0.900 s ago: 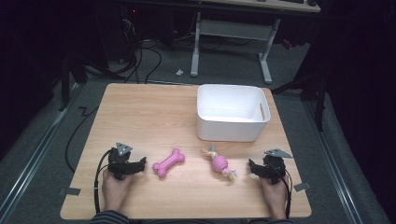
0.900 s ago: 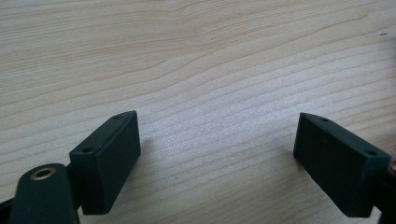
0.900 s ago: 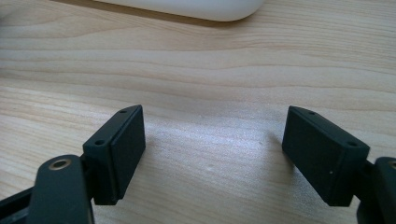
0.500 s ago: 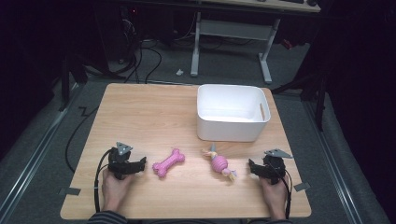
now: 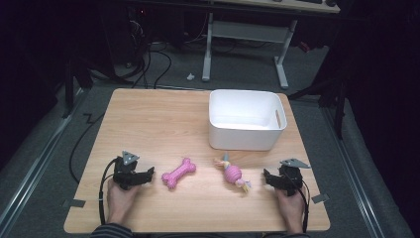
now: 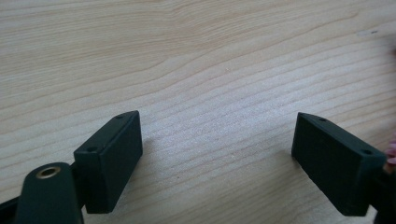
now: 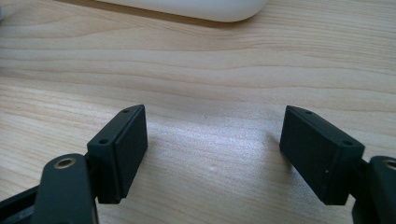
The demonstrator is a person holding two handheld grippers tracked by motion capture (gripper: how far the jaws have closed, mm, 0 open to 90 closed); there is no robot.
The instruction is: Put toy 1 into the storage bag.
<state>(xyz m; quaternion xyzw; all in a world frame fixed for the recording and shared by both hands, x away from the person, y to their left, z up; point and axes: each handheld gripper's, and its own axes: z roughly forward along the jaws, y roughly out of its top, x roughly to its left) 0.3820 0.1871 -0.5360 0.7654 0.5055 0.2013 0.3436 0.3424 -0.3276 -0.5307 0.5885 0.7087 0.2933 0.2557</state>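
A pink bone-shaped toy (image 5: 179,173) lies on the wooden table (image 5: 163,124), near the front and left of centre. A pink ball toy on a pale rope (image 5: 233,174) lies to its right. My left gripper (image 5: 148,174) rests on the table just left of the bone, jaws wide open, with bare wood between them (image 6: 217,149). A sliver of pink (image 6: 391,154) shows at the right edge of the left gripper view. My right gripper (image 5: 266,177) rests right of the rope toy, open, with nothing between its jaws (image 7: 212,149).
A white rectangular bin (image 5: 246,120) stands at the back right of the table; its rounded base (image 7: 187,8) shows at the top of the right gripper view. Cables and table legs lie on the dark floor behind.
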